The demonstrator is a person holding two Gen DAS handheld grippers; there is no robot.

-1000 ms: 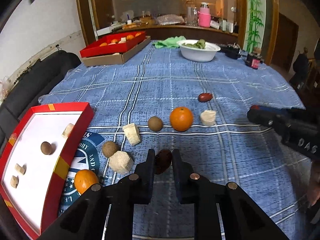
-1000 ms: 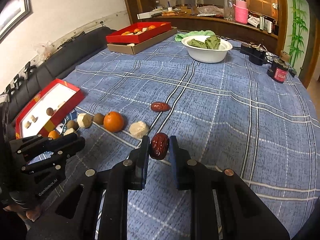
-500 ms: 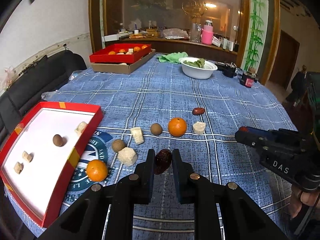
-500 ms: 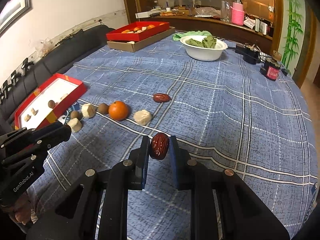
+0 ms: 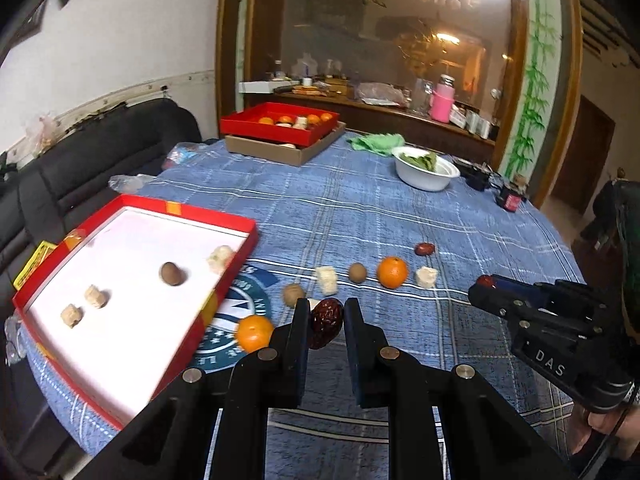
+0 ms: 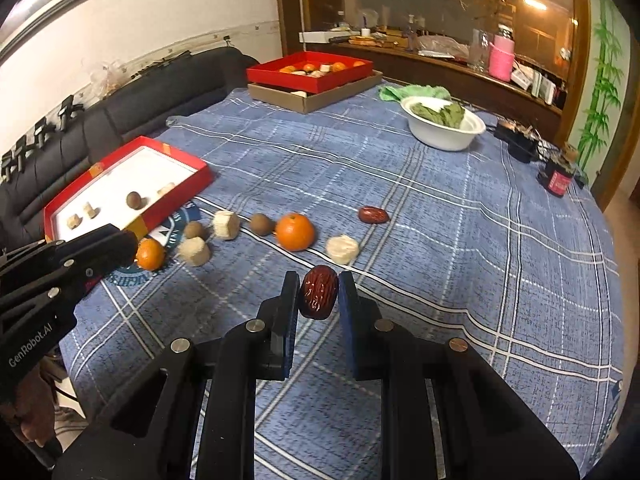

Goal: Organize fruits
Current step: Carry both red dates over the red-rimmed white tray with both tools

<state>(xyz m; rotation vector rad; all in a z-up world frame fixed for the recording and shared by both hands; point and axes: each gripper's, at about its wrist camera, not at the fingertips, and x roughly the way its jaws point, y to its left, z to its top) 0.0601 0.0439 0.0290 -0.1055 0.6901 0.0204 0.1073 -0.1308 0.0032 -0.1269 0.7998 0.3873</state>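
My left gripper (image 5: 327,326) is shut on a dark red date (image 5: 326,322), held above the blue cloth just right of the red tray (image 5: 216,216). My right gripper (image 6: 319,295) is shut on a second red date (image 6: 318,291), held above the cloth; it also shows in the left wrist view (image 5: 486,282). On the cloth lie a large orange (image 6: 295,231), a small orange (image 6: 150,255), a third date (image 6: 373,215), brown round fruits (image 6: 261,224) and pale chunks (image 6: 342,249). The tray holds a brown fruit (image 5: 171,273) and pale pieces.
A second red tray with oranges (image 6: 310,70) sits on a cardboard box at the far edge. A white bowl of greens (image 6: 442,122), a green cloth and dark jars stand at the back right. A black sofa (image 5: 80,168) lines the table's left side.
Both grippers have risen with their dates. The left gripper has swung left toward the red tray, which now fills more of its view. The right gripper has drifted slightly.
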